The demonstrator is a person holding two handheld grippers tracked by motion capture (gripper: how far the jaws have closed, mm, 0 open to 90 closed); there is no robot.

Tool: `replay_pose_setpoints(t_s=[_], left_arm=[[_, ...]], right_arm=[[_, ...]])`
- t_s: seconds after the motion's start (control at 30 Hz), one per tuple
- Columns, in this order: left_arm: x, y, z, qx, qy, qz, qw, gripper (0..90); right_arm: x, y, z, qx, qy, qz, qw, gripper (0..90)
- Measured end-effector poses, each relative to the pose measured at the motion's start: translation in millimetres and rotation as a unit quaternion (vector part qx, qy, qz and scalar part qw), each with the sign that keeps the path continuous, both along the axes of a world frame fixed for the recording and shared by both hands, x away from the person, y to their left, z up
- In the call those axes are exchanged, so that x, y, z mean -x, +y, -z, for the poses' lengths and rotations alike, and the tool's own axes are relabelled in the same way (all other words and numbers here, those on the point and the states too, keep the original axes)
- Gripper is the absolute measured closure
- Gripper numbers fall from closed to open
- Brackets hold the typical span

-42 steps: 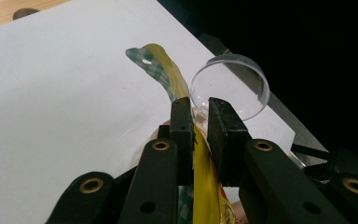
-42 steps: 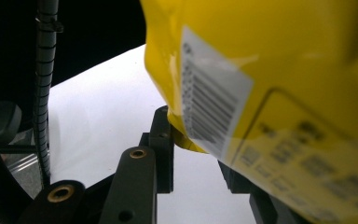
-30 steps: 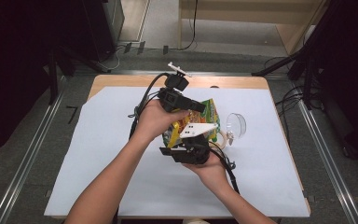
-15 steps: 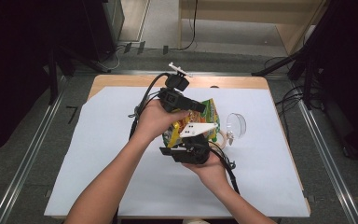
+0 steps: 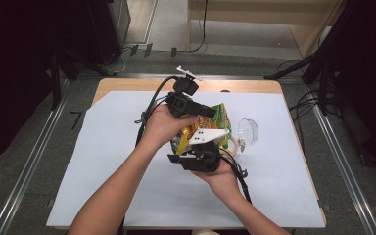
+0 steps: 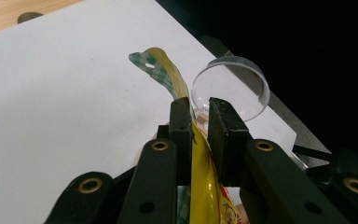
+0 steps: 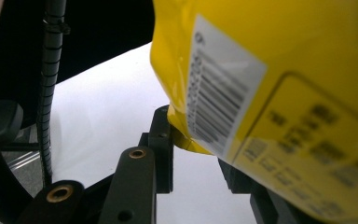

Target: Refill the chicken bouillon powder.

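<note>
The yellow snack bag is held up off the counter between the two claws, just beside the clear glass bowl, which lies tipped on its side on the white sheet covering the counter. Taking that bowl as the landmark, the bag hangs on its near-left side in the high view, with its green-checked top edge closest to the bowl's rim. The left claw comes in from the left of the bowl, gripped in the person's left hand; in the left gripper view the left claw has its jaws drawn close and pinching the thin upper seam of the bag, with the bowl standing just behind the jaw tips. The right claw sits nearer the person than the bowl, held from below by the right hand. In the right gripper view the right claw clamps the lower corner of the bag, whose barcode label faces the camera, over the white sheet.
</note>
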State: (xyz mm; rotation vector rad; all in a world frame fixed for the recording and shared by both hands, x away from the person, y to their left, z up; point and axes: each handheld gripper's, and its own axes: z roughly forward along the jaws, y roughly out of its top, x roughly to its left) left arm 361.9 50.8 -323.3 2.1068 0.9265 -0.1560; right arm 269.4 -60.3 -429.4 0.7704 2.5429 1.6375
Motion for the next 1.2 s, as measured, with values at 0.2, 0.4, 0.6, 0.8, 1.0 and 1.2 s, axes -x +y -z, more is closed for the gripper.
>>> replay_pose_setpoints(t_s=[0.2,0.4,0.6,0.8,1.0,1.2], left_arm=[[0.5,0.4,1.8,0.000,0.000,-0.002,1.0000,80.1],[0.8,0.9,2.0,-0.002,-0.001,-0.002,1.0000,80.0],[0.6,0.8,2.8,-0.003,-0.001,-0.001,1.0000,80.0],[0.5,1.1,3.5,-0.003,0.000,-0.002,1.0000,79.9],[-0.9,1.4,5.6,-0.003,0.003,-0.003,1.0000,79.7],[-1.0,1.4,5.8,-0.005,0.004,-0.002,1.0000,79.8]], right_arm=[[-0.2,0.8,1.6,0.001,0.005,-0.001,1.0000,70.4],[0.4,1.5,1.6,0.000,0.007,-0.003,1.0000,70.4],[0.3,1.5,1.8,0.001,0.008,-0.003,1.0000,70.4],[0.6,1.9,1.8,0.001,0.009,-0.004,1.0000,70.3],[-0.3,1.8,3.1,0.002,0.012,-0.005,0.9999,70.3],[-0.8,2.2,3.9,0.003,0.011,-0.005,0.9999,70.3]])
